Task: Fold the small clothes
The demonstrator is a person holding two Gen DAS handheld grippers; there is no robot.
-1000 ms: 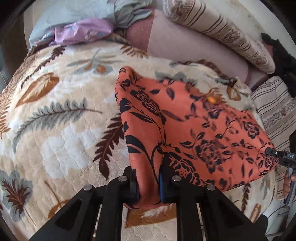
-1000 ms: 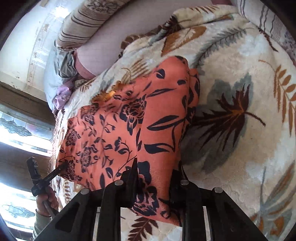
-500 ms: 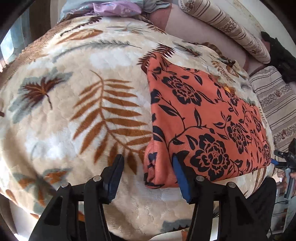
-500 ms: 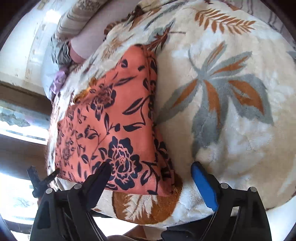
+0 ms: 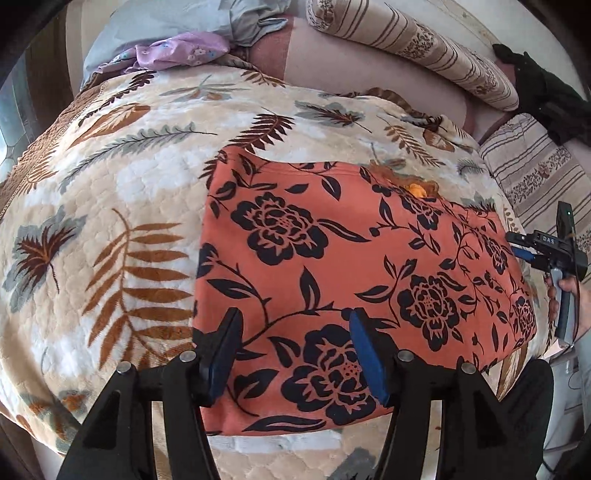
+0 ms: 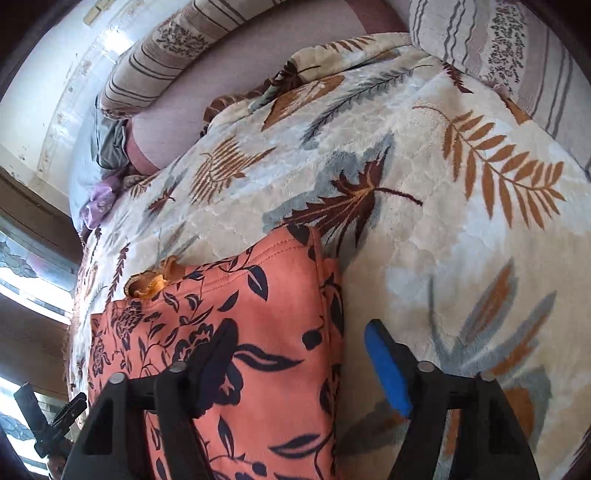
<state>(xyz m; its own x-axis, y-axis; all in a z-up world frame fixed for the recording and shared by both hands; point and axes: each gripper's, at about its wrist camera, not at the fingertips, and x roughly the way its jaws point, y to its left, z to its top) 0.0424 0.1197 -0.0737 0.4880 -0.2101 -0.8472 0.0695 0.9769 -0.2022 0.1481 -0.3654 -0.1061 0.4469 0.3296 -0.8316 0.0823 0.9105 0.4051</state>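
An orange garment with a black flower print point(image 5: 332, 258) lies folded flat on the leaf-patterned blanket point(image 5: 110, 206). My left gripper point(image 5: 293, 350) hovers over its near left part, jaws apart and opening, pads off the cloth. The right gripper point(image 6: 299, 365) straddles the garment's right edge point(image 6: 328, 302), one finger over the cloth and the blue pad point(image 6: 388, 373) over the blanket; its jaws are closing but grip nothing. A small orange frill point(image 6: 151, 284) sticks out at the garment's far edge. Each gripper also shows small in the other's view, the right gripper point(image 5: 546, 251) in a hand.
Striped pillows point(image 5: 413, 48) and a mauve bolster point(image 5: 369, 66) line the far side of the bed. A lilac cloth point(image 5: 177, 51) and grey-blue fabric point(image 5: 207, 22) lie at the far left corner. A dark item point(image 5: 546, 96) sits far right. A bright window point(image 6: 26, 273) stands beside the bed.
Both grippers let go of the orange garment, which dropped flat onto the blanket. The left hand then slid back over the cloth's near part; the right one narrowed its wide jaws and shifted along the edge.
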